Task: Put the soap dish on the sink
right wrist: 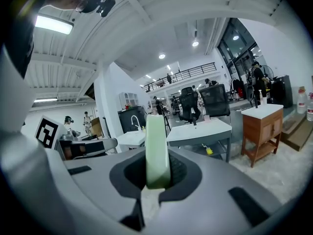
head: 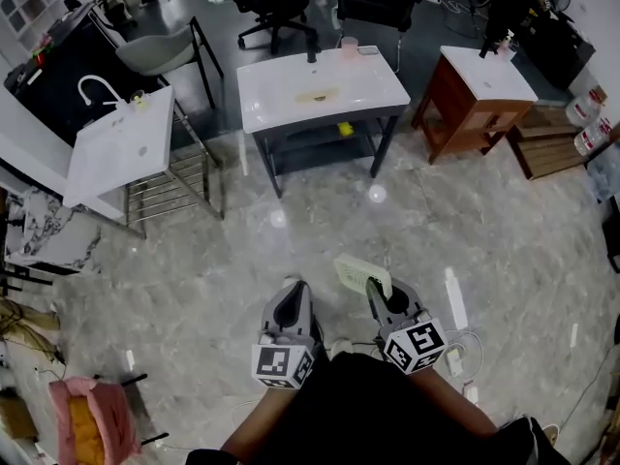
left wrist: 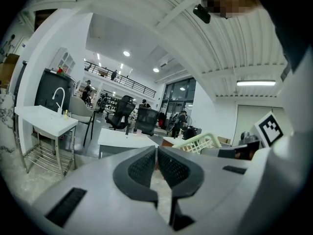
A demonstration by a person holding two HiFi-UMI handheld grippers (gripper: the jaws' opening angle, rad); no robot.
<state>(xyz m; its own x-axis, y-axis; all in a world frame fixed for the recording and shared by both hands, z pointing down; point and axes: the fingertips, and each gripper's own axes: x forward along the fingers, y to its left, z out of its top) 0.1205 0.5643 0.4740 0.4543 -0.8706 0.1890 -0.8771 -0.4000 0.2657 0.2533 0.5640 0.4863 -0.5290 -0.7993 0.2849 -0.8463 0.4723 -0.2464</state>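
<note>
Pale green slotted plastic soap dish: probably light, stiff, slick. Right gripper is clamped edge-on on its rim, a sound hold. Left gripper is closed and empty. Sink is well ahead.

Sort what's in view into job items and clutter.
Job:
soap dish, clamped in the right gripper
middle sink, one of three white sinks ahead

Clutter:
office chair
pink bundle on the floor
yellow item under the middle sink
left gripper, shut and empty

Glossy marbled floor, smooth white sink top, pale plastic soap dish, reddish wooden cabinet
</note>
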